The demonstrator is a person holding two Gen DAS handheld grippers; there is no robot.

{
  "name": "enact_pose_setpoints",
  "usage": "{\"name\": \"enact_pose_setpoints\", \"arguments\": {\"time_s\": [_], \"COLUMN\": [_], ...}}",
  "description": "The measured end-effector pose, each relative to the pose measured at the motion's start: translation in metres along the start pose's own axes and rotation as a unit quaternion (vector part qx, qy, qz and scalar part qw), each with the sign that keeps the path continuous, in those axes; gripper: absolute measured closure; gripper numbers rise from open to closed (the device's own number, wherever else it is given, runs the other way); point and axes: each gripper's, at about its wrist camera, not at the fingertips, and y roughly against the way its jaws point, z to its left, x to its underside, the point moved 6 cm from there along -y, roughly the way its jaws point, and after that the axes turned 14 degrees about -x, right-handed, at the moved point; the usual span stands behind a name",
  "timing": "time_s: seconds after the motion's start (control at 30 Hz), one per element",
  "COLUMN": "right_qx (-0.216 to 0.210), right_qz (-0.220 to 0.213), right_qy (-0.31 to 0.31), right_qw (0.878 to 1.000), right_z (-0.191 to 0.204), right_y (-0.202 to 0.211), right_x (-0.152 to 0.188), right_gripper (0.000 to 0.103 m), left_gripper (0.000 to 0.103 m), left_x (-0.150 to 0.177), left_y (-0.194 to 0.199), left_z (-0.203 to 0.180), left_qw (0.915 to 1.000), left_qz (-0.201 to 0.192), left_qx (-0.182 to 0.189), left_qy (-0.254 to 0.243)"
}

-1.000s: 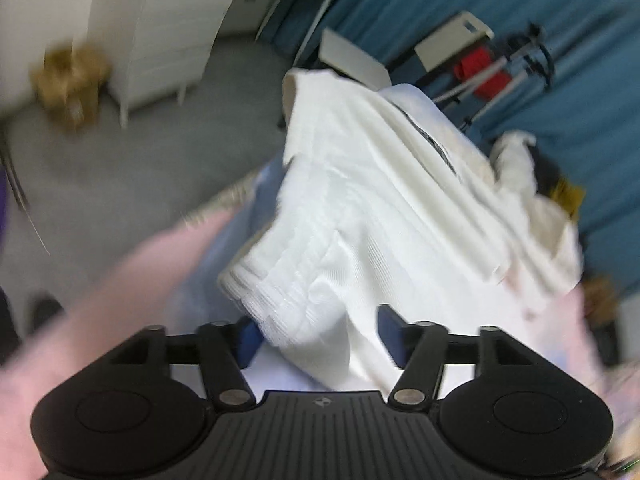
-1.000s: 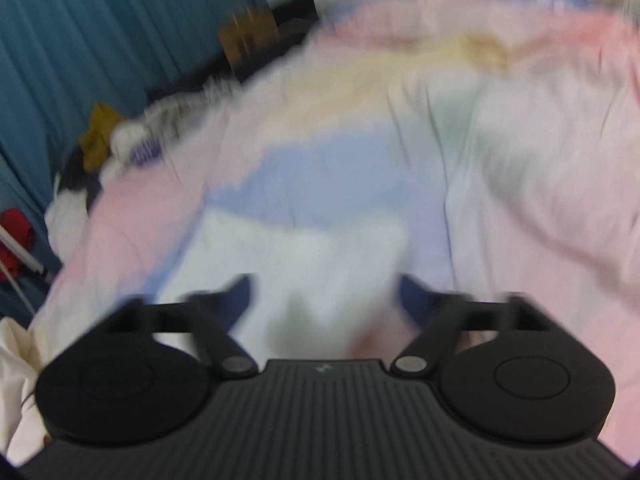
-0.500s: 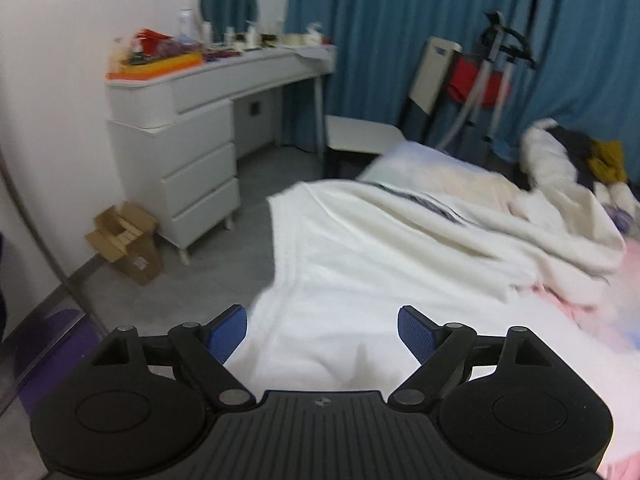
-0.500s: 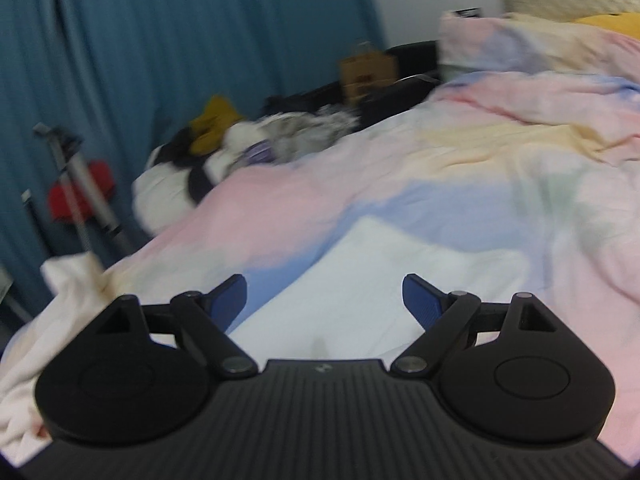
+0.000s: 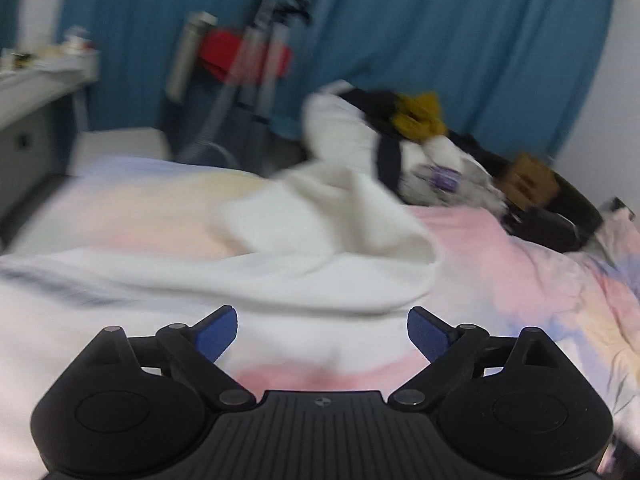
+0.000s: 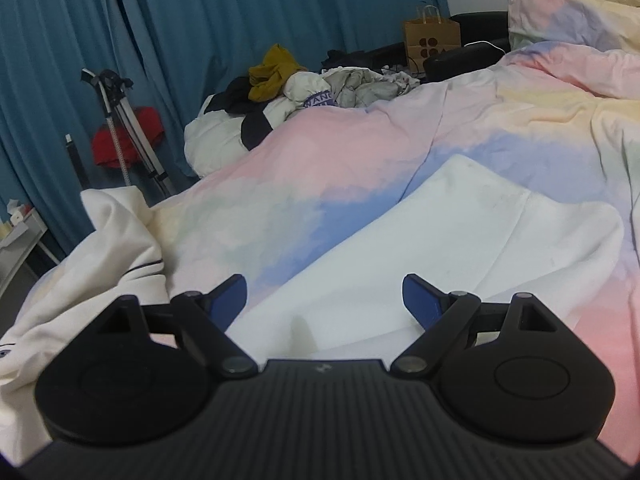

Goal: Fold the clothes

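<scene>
Swinging our left gripper (image 5: 322, 332) away from the dresser and floor it was facing half a second ago, we are now looking across the bed toward the blue curtain (image 5: 440, 40), with the tripod (image 5: 256, 52) and the pile of clothes (image 5: 416, 136) at the far edge coming into a blurred view. Our left tongs are standing spread wide with nothing between them, just as they were in the earlier frames; a second ago the white garment was hanging bunched right at these fingers, and now it is lying loose on the bed ahead. Our right gripper (image 6: 324, 300) is hardly differing from half a second ago, its view only sharper and a little lower over the bedding, and its tongs are likewise standing spread and empty. On the right side we are seeing a white folded piece (image 6: 460, 248) lying flat on the pastel duvet (image 6: 328, 152), just ahead of the right fingers, smooth with one straight seam running along it. The cream garment (image 6: 116, 240) is lying crumpled at the bed's near-left corner, rumpled into soft ridges, with a thin dark stripe showing along one edge; in the left view it (image 5: 320, 232) is spreading across the bedding in front of the left fingers, heaped up toward the middle. A brown paper bag (image 6: 432, 38) is standing beyond the clothes pile, well apart from both pieces.
</scene>
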Motion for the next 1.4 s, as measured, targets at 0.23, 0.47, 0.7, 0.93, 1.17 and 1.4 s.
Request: {"name": "enact_pose_setpoints", "arguments": {"time_s": [0.23,0.47,0.7,0.93,1.17,1.4], "right_qx": [0.003,-0.003,-0.002,-0.008,-0.013,-0.029], "right_qz": [0.01,0.002,-0.002,-0.026,-0.064,-0.021], "right_qy": [-0.032,-0.013,-0.016,-0.008,-0.027,-0.062], "right_qw": [0.999,1.0,1.0,1.0,0.998,0.997], "right_z": [-0.016,-0.019,-0.026,-0.013,-0.016,-0.036], "right_y": [-0.03,-0.057,-0.064,-0.042,-0.016,-0.043], "right_x": [0.01,0.012,0.012,0.004,-0.009,0.005], "right_gripper": [0.017,0.017,0.017,0.017,0.017,0.017], "left_gripper": [0.009,0.048,0.096,0.097,0.096,0.075], "left_x": [-0.07,-0.087,-0.086,-0.104,-0.097,-0.011], "left_y": [-0.138,-0.241,-0.214,-0.075,-0.051,-0.183], "left_z": [-0.11,-0.135,-0.156,-0.214,-0.242,-0.258], "left_qw": [0.998,0.9887,0.9891,0.96,0.9328,0.9549], "left_qz": [0.035,0.099,0.031,-0.075,-0.088,0.005], "left_qx": [-0.027,-0.096,-0.058,0.161,0.247,0.16], "left_qy": [-0.045,-0.059,-0.131,-0.216,-0.247,-0.25]}}
